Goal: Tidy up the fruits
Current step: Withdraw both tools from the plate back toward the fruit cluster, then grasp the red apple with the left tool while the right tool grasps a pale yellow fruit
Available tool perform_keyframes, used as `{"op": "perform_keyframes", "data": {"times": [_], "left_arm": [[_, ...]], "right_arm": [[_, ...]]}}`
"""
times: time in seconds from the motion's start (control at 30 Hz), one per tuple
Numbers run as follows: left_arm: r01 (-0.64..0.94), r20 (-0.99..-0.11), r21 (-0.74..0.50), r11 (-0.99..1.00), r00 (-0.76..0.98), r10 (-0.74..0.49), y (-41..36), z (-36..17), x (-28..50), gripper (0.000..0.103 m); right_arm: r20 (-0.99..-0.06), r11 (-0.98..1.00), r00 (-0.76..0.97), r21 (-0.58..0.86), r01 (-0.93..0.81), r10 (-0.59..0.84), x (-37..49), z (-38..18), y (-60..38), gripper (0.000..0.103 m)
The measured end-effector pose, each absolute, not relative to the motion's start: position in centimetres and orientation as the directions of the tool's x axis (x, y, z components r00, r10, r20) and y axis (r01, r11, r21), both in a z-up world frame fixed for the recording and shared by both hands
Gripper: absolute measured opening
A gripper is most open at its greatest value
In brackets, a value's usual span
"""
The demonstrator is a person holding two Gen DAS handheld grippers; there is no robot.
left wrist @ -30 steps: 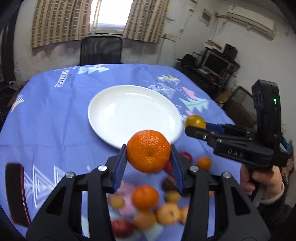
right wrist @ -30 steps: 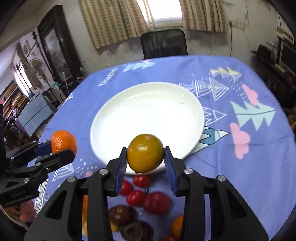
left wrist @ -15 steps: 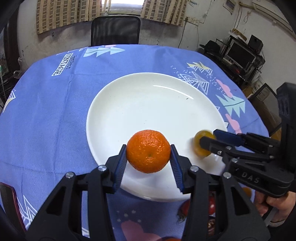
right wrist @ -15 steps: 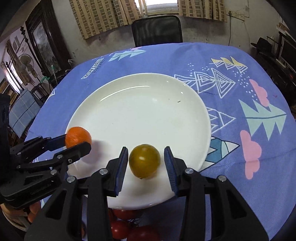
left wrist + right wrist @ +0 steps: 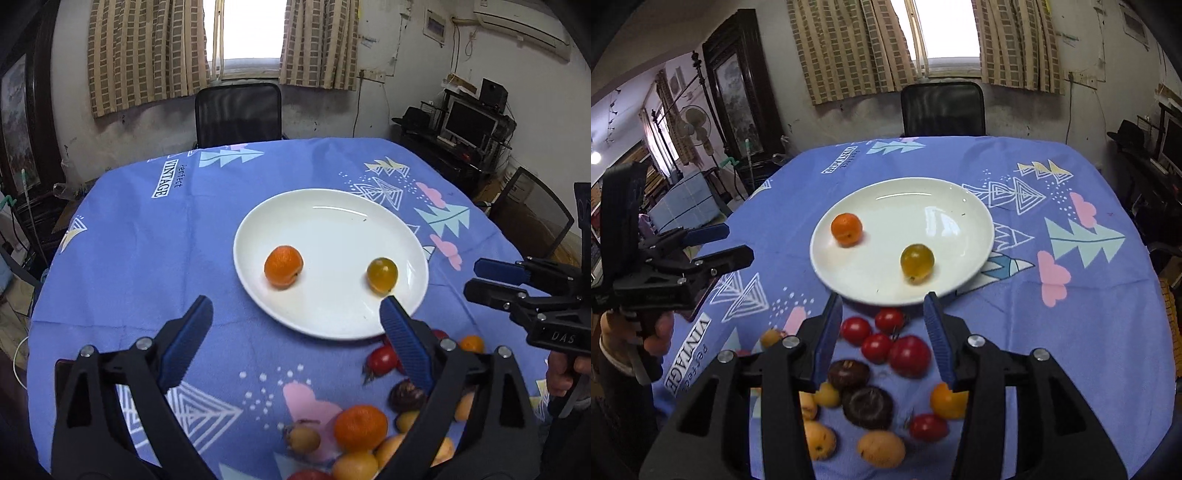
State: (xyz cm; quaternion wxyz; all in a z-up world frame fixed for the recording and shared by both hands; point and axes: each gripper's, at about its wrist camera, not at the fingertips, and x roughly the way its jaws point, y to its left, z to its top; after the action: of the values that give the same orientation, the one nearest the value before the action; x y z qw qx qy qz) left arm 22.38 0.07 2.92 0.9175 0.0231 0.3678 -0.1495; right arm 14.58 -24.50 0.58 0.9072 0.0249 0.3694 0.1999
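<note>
1. Left gripper (image 5: 295,314): spread wide, empty, held above the tablecloth (image 5: 147,258) near the white plate (image 5: 332,218).
2. Orange (image 5: 283,266): resting on the plate's left part, ahead of and apart from the left gripper.
3. Right gripper (image 5: 882,308): parted, empty, above the loose fruit pile (image 5: 886,347).
4. Yellow-green fruit (image 5: 916,261): on the plate, just ahead of the right gripper, untouched.

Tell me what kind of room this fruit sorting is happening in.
Most likely a lived-in room of a home, part dining room, part study. A round table under a printed blue tablecloth with a black chair sits by a curtained window, and a computer desk with monitor stands at the wall.
</note>
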Motion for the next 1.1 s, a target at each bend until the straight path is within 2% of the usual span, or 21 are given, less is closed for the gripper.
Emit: {"op": "perform_keyframes", "data": {"times": [0.13,0.2,0.3,0.47,0.57,0.83,0.93,1.0,1.07,1.1], "left_arm": [[0.321,-0.682,-0.063,0.945,0.677,-0.276,2.0,2.4,17.6,0.094],[0.360,-0.670,-0.104,0.927,0.663,-0.332,2.8,1.5,15.7,0.094],[0.453,-0.658,-0.161,0.877,0.613,-0.437,3.4,-0.7,13.4,0.094],[0.489,-0.673,-0.151,0.859,0.586,-0.452,4.1,-2.6,12.0,0.094],[0.516,-0.656,-0.201,0.833,0.561,-0.506,4.9,-2.8,11.3,0.094],[0.484,-0.708,-0.180,0.856,0.540,-0.455,5.0,-4.8,11.5,0.094],[0.482,-0.721,-0.135,0.865,0.552,-0.420,4.5,-5.4,11.5,0.092],[0.477,-0.740,-0.111,0.872,0.546,-0.393,4.2,-6.0,11.7,0.087],[0.465,-0.764,-0.120,0.877,0.521,-0.381,4.2,-6.9,12.3,0.074],[0.459,-0.772,-0.126,0.880,0.512,-0.377,4.3,-7.2,12.5,0.072]], "right_arm": [[-0.675,0.930,0.645,0.195,-0.310,0.357,9.9,-1.7,-25.1,0.047],[-0.710,0.945,0.628,0.185,-0.270,0.318,8.8,-3.5,-25.3,0.047],[-0.753,0.953,0.587,0.198,-0.230,0.298,8.7,-5.9,-25.5,0.047],[-0.764,0.955,0.575,0.212,-0.206,0.293,8.8,-7.4,-24.9,0.047],[-0.773,0.957,0.565,0.216,-0.193,0.288,9.1,-8.0,-24.3,0.047],[-0.783,0.965,0.565,0.200,-0.170,0.262,9.8,-8.8,-23.8,0.047],[-0.786,0.966,0.562,0.201,-0.164,0.259,9.8,-9.1,-24.0,0.047],[-0.784,0.965,0.563,0.205,-0.164,0.263,9.7,-9.2,-24.1,0.047],[-0.783,0.965,0.563,0.206,-0.163,0.263,9.8,-9.2,-24.2,0.047],[-0.783,0.964,0.563,0.207,-0.165,0.264,9.8,-9.2,-24.2,0.047]]}}
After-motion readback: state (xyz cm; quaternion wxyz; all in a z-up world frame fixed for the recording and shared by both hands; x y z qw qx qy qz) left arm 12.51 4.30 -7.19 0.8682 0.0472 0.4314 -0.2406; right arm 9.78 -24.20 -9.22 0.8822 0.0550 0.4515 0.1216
